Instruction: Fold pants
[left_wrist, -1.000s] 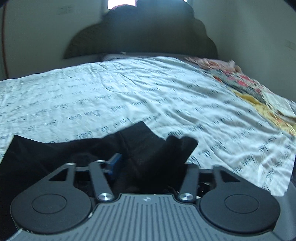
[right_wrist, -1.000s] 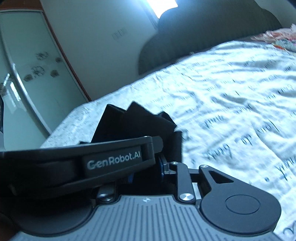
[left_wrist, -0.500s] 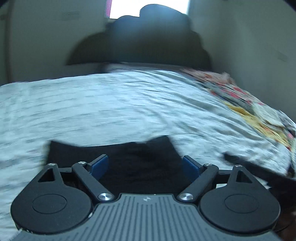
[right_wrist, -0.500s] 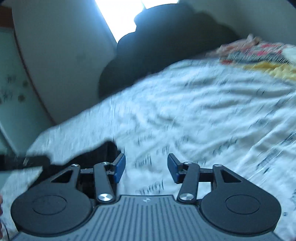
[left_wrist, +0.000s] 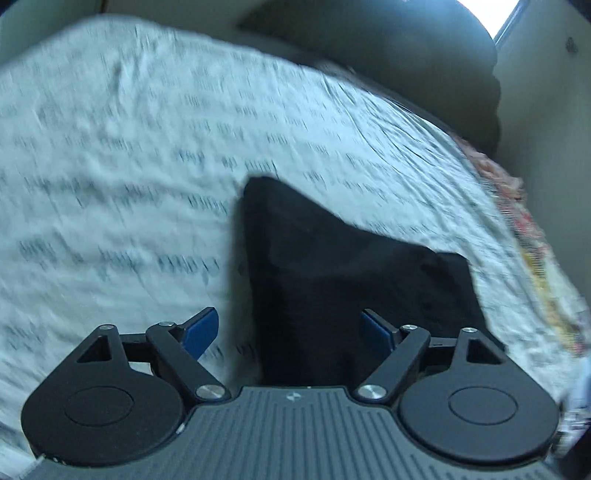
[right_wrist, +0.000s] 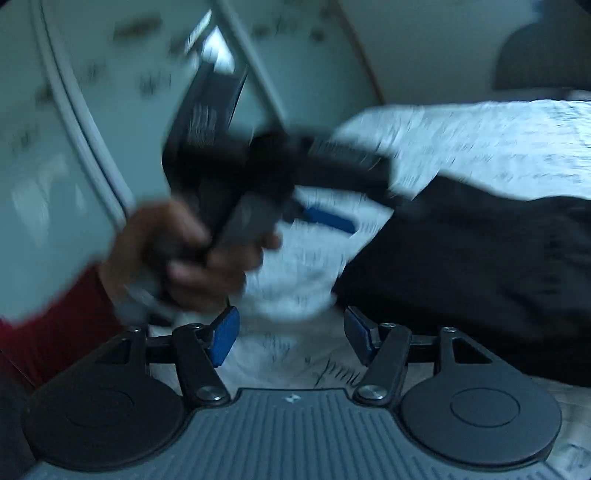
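I see the black pants lying folded in a dark, bunched heap on the bed's white printed sheet, one pointed corner sticking out, nothing gripping them

The left tongs are hanging over the bed, jaws closing, blue pads apart and gripping nothing. The black pants are lying on the printed sheet, their near edge showing between the jaws.
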